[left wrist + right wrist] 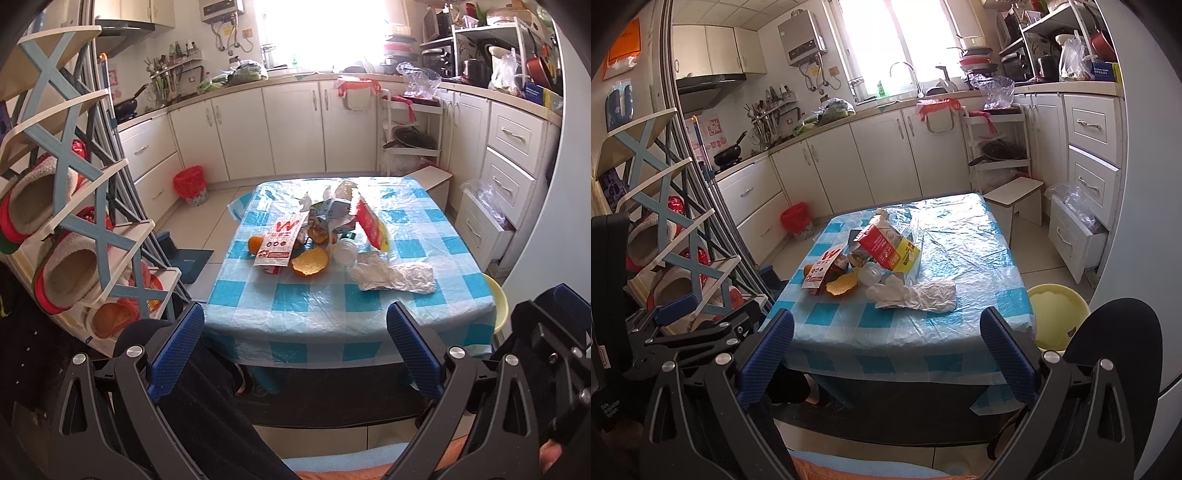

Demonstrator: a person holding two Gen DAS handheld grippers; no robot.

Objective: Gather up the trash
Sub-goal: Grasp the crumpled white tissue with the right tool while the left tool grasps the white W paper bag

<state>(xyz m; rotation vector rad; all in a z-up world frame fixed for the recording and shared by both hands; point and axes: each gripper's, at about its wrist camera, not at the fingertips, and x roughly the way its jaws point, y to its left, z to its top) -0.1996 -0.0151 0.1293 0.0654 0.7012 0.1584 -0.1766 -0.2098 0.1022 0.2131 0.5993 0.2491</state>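
A pile of trash lies on a low table with a blue checked cloth (pixel 288 295) (pixel 960 266). It holds a white and red paper bag (pixel 279 242) (pixel 822 271), orange peel (pixel 310 262) (pixel 844 284), a red and yellow carton (pixel 371 221) (pixel 890 245), a small clear cup (pixel 345 253) (pixel 870 274) and a crumpled clear plastic glove (pixel 391 275) (pixel 912 293). My left gripper (pixel 295 325) is open and empty, held short of the table's near edge. My right gripper (pixel 886 332) is open and empty at the same edge.
A red-lined waste bin (pixel 190 184) (pixel 798 221) stands on the floor by the cabinets, left of the table. A yellow stool (pixel 1056 314) is at the table's right corner. A shoe rack (pixel 74 221) stands on the left. A white step stool (pixel 1015 197) is behind the table.
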